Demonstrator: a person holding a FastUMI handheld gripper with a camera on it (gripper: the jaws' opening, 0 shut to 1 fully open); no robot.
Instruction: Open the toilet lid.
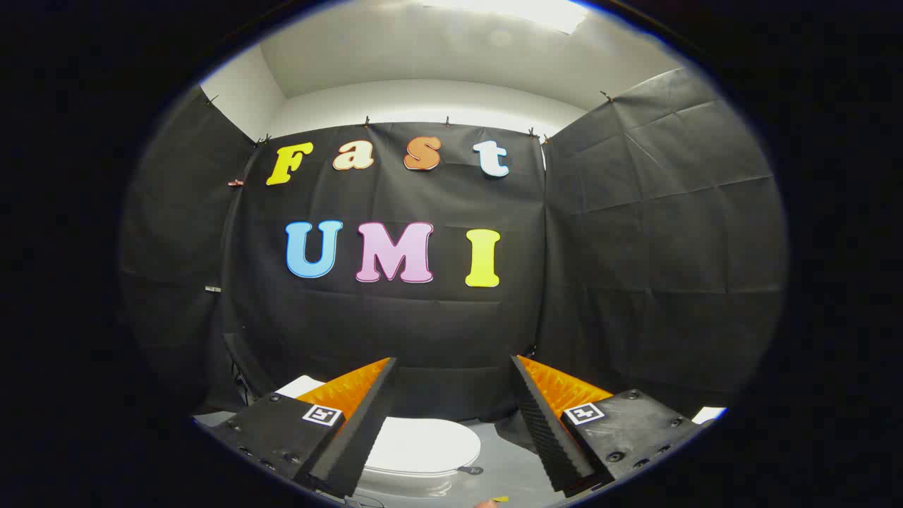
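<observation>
toilet lid point(422, 444) partly behind finger, base hidden

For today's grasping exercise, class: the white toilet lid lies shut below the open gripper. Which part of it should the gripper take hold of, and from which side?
Probably the front rim of the toilet lid, approached from the front and above. The lid lies flat and closed, so only its rounded edge offers a lip. The gripper hangs open above it, touching nothing; one finger could hook under that edge and lift.

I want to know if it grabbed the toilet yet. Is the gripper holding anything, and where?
Nothing is held. The gripper is open, its fingers spread apart above the closed white plastic toilet lid.
</observation>
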